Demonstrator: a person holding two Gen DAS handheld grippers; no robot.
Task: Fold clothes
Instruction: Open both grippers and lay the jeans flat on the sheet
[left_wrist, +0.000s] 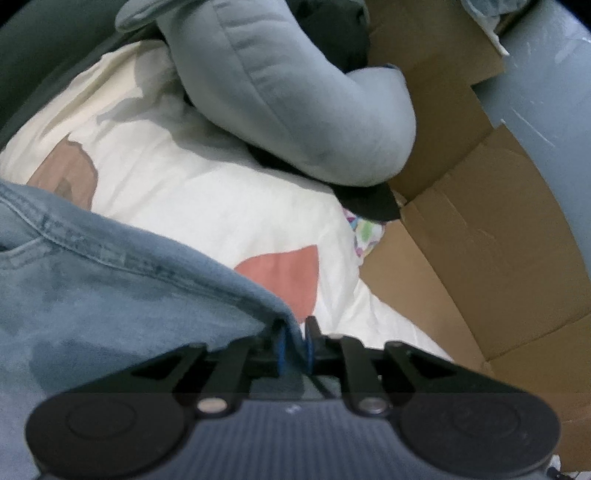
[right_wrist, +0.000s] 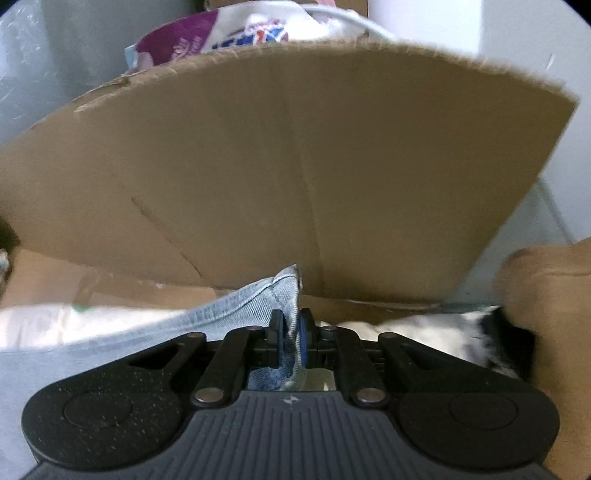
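- Clamping a corner of the light blue denim garment (left_wrist: 110, 288), the left gripper (left_wrist: 293, 341) has the fabric pinched between its blue pads; the cloth fills the narrow gap between the jaws.
- The denim spreads from that gripper toward the left edge of the bed, lying over a white bedsheet (left_wrist: 192, 177) printed with pinkish and brownish shapes.
- A pale grey-blue padded garment (left_wrist: 295, 96) lies bunched at the far part of the bed, over something dark.
- Brown cardboard (left_wrist: 480, 229) lines the right edge of the bed in the left wrist view.
- The right gripper (right_wrist: 292, 334) is likewise closed on a hemmed corner of the same denim (right_wrist: 258, 295), whose stitched edge stands up between the pads.
- Just beyond it rises a large cardboard flap (right_wrist: 295, 166), with a printed purple and white bag (right_wrist: 207, 33) showing above its upper edge.
- White cloth with a dark patch (right_wrist: 443, 332) lies to the right of that gripper, beside another piece of cardboard.
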